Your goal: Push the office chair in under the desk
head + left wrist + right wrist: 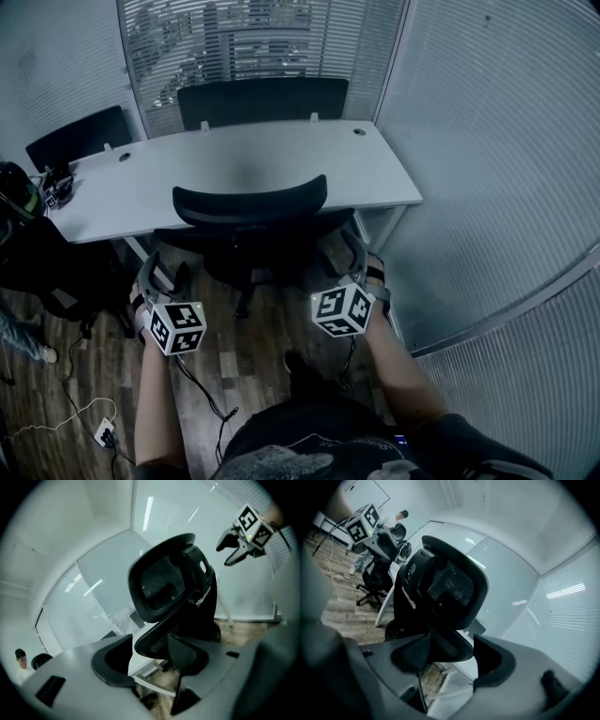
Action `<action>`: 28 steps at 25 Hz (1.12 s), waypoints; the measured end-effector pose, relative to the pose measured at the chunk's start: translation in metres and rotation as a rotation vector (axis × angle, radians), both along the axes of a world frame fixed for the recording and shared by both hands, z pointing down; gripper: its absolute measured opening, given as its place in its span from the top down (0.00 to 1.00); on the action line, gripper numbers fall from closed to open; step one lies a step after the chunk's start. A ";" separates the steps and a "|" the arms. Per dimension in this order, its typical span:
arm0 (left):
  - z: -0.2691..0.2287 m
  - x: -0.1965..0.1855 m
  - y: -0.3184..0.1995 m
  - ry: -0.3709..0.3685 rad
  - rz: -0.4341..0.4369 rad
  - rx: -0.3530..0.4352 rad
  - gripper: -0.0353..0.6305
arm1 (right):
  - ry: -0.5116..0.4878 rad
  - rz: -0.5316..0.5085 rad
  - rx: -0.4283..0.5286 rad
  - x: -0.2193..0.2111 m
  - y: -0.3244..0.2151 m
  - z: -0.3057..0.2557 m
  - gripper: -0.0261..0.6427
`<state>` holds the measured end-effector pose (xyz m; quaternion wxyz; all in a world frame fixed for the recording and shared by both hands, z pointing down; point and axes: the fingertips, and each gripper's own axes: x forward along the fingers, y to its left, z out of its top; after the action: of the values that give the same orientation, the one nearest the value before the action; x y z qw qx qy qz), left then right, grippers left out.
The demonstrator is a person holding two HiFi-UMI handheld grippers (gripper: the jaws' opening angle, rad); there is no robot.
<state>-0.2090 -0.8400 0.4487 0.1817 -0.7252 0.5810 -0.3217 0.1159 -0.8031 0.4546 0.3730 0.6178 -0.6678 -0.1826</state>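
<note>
The black office chair point(249, 202) stands at the white desk point(375, 173), its seat partly beneath the desktop and its curved backrest facing me. My left gripper point(161, 278) is behind the chair's left side, open and not touching it. My right gripper point(349, 267) is behind the right side, also open and apart from the chair. In the left gripper view the chair point(168, 578) fills the middle beyond the spread jaws point(150, 654), and the right gripper point(234, 548) shows at top right. In the right gripper view the chair point(440, 588) sits beyond the open jaws point(452, 656).
A second black chair point(262, 98) stands across the desk, a third point(80, 136) at the far left. Glass walls with blinds close in the back and right. Dark gear point(42, 267) and a cable with a power strip point(103, 431) lie on the wooden floor at the left.
</note>
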 end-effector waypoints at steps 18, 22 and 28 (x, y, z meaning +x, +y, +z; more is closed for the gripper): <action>0.008 0.055 0.130 0.228 0.140 -0.030 0.92 | -0.188 0.043 -0.017 -0.021 0.140 -0.005 0.92; 0.005 0.066 0.148 0.238 0.139 -0.040 0.93 | -0.237 0.044 -0.021 -0.010 0.152 -0.007 0.92; 0.010 0.085 0.174 0.253 0.109 -0.076 0.93 | -0.266 0.015 -0.044 0.005 0.172 -0.003 0.93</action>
<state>-0.1242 -0.6657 0.4583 0.0966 -0.7968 0.5464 -0.2391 0.1205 -0.6311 0.4516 0.2957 0.6332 -0.7106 -0.0817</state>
